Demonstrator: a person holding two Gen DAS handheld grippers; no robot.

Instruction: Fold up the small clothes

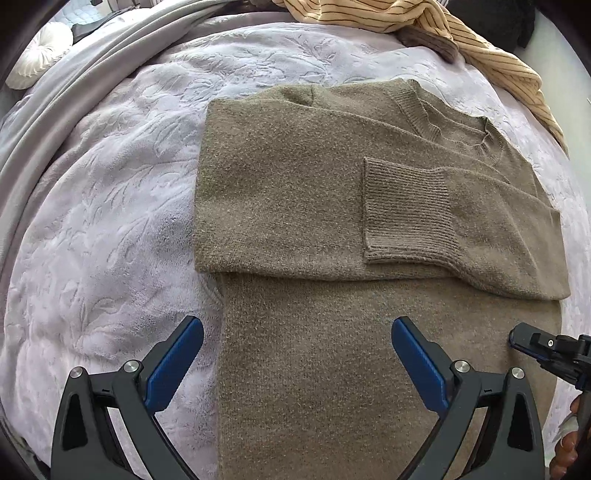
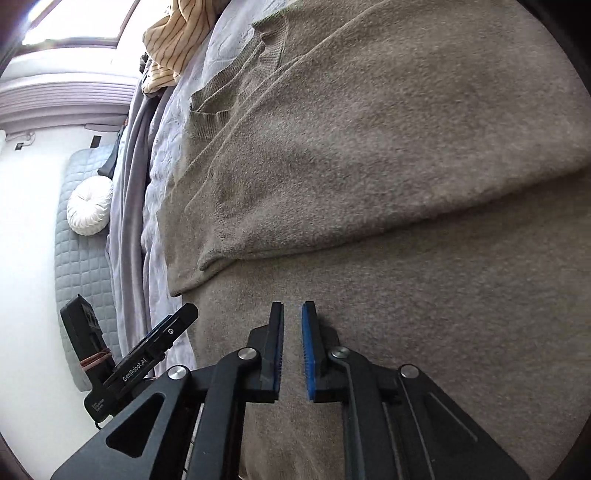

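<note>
An olive-brown knit sweater [image 1: 295, 206] lies flat on the bed with both sleeves folded across its chest; one ribbed cuff [image 1: 406, 218] lies on top at the right. My left gripper [image 1: 297, 328] is open wide and empty above the sweater's lower body. My right gripper [image 2: 293, 314] hovers just over the sweater [image 2: 369, 166], its blue pads nearly closed with a narrow gap and nothing between them. The right gripper's tip also shows at the right edge of the left wrist view [image 1: 546, 350].
A pale lilac embossed blanket [image 1: 110, 184] covers the bed. A yellow striped garment [image 1: 443, 29] lies heaped at the far edge, also in the right wrist view [image 2: 173, 44]. A round white cushion [image 1: 37, 51] sits at the far left.
</note>
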